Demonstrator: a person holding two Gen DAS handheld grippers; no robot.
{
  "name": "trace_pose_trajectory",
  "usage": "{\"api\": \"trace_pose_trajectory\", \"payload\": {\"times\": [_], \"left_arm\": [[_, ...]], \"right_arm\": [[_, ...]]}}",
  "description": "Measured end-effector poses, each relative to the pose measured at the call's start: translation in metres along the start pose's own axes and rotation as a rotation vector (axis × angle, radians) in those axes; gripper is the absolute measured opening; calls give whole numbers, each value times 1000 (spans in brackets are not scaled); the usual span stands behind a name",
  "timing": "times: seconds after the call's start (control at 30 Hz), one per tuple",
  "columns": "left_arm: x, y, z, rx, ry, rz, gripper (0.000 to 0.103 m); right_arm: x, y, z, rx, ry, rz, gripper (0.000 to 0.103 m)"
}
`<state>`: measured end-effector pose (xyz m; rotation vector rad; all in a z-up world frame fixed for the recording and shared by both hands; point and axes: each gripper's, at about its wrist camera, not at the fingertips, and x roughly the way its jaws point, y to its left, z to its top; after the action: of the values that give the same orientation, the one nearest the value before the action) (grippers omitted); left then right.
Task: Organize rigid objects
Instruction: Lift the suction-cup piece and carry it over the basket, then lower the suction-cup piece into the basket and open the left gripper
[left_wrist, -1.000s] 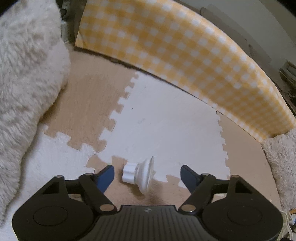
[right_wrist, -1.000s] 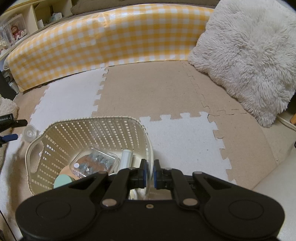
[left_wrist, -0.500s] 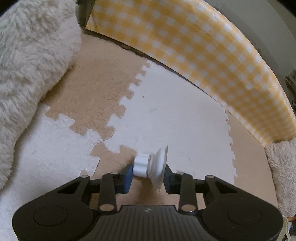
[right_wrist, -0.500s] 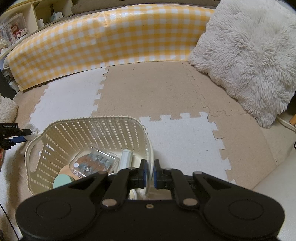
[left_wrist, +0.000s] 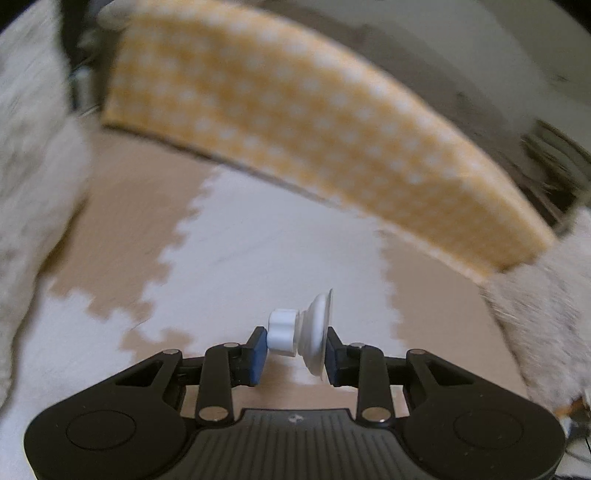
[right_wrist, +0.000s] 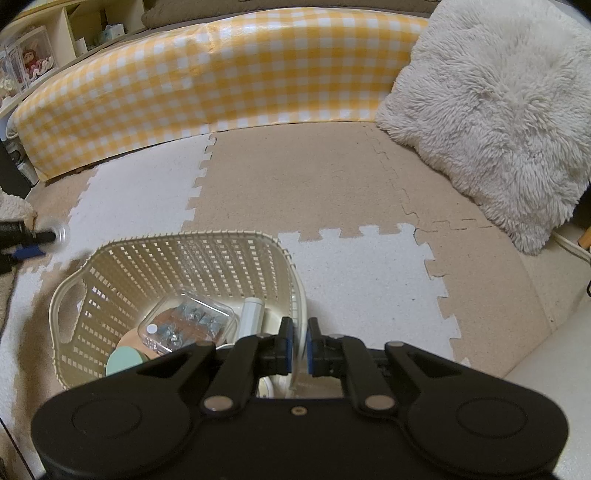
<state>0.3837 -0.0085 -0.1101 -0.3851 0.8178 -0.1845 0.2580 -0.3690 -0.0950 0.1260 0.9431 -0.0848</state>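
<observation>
Left wrist view was motion-blurred. Far left: a fluffy cream cushion (left_wrist: 33, 177) along the edge. Next over, the tan and white puzzle floor mat (left_wrist: 258, 251). Behind it, a yellow gingham bolster (left_wrist: 295, 122) ran diagonally across the back. Centre bottom: left gripper (left_wrist: 295, 349) was clamped on a white suction cup (left_wrist: 306, 334), left pad on the knob end, right pad on the flared disc. The cup sat sideways between the pads, off the mat. Far right: another fluffy edge, too blurred to identify.

Right wrist view, left to right. At the far left edge the left gripper (right_wrist: 44, 240) appeared again, with the suction cup (right_wrist: 61, 232) at its tip, blurred, above the mat just left of and beyond the basket. Then a cream slotted plastic basket (right_wrist: 110, 266) stood on the mat. Inside it: a clear lidded box (right_wrist: 186, 325) of small metal parts, a white cylinder (right_wrist: 251, 314) beside it to the right, and a pale green round item (right_wrist: 125, 360) at the near left corner. Right gripper (right_wrist: 297, 347) was closed on the near right rim of the basket, and the rim ran between its blue pads. Right of that, more tan and white mat (right_wrist: 351, 184). Far right: a big fluffy white cushion (right_wrist: 498, 110) leaned at the back corner, next to the gingham bolster (right_wrist: 221, 74).
</observation>
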Motion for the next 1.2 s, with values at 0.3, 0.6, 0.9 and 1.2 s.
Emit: {"api": "trace_pose_trajectory", "payload": {"times": [0.3,0.6,0.9,1.2], "left_arm": [[-33,-89,-16,197,10,-208,33],[-37,-143,-59,298,109,-341,33],[4,-170,-92,272,282,-308,33],[35,-193,-106,229,347,-229,33]], "right_arm": [[0,-1,0,5,0,4,7],[1,-2,0,5,3,6,7],[1,-2,1,9,4,8,7],[4,-4,-1,16,24,19,7]]}}
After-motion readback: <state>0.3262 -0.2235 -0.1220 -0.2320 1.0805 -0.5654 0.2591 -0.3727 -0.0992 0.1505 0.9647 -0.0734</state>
